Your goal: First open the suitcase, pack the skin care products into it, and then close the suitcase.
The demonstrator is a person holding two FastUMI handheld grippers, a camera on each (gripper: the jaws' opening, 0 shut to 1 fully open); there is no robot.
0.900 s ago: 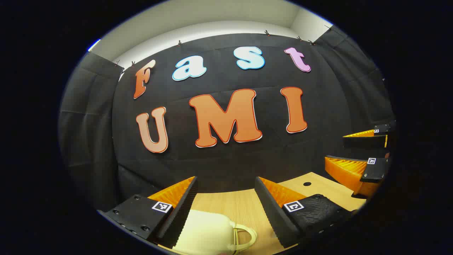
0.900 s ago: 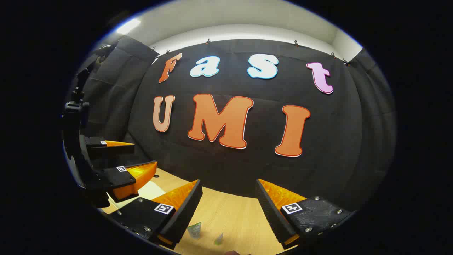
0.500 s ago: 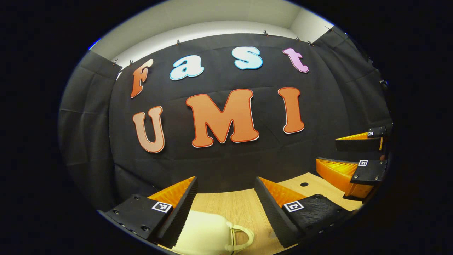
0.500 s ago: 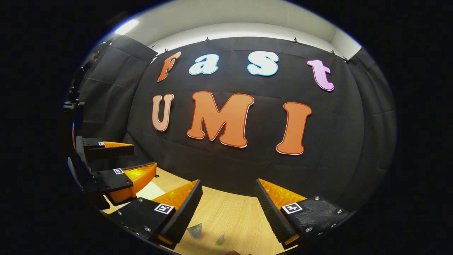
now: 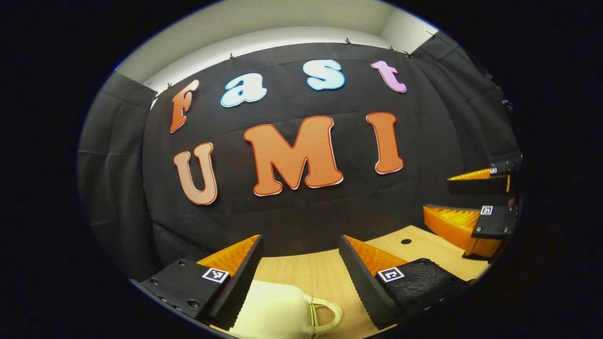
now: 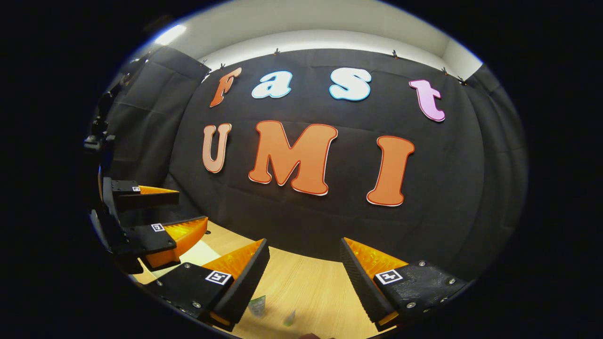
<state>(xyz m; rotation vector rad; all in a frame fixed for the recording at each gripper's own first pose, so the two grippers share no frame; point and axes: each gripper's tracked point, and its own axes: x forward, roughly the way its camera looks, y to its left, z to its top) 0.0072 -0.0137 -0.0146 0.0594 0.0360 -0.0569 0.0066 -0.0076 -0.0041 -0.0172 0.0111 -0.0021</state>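
A cream suitcase (image 5: 275, 310) with a loop handle (image 5: 325, 313) lies on the wooden table (image 5: 320, 273), low in the left gripper view. My left gripper (image 5: 301, 245) hangs above it, open, with nothing between its fingers. In the same view the right gripper (image 5: 440, 194) hovers open at the far right. In the right gripper view my right gripper (image 6: 305, 245) is open over the table, and two small greenish skin care tubes (image 6: 257, 306) (image 6: 289, 318) peek in at the bottom. The left gripper (image 6: 193, 205) shows there at the left, open, over a pale patch of the suitcase (image 6: 200, 254).
The booth's black cloth wall (image 5: 301, 216) stands just behind the table's far edge. A small round hole (image 5: 406, 241) marks the tabletop at the right of the left gripper view. Bare wood lies between the suitcase and the tubes.
Both views have shifted only slightly. The right gripper sits a little lower and further left in the left gripper view. Both grippers stay open and empty.
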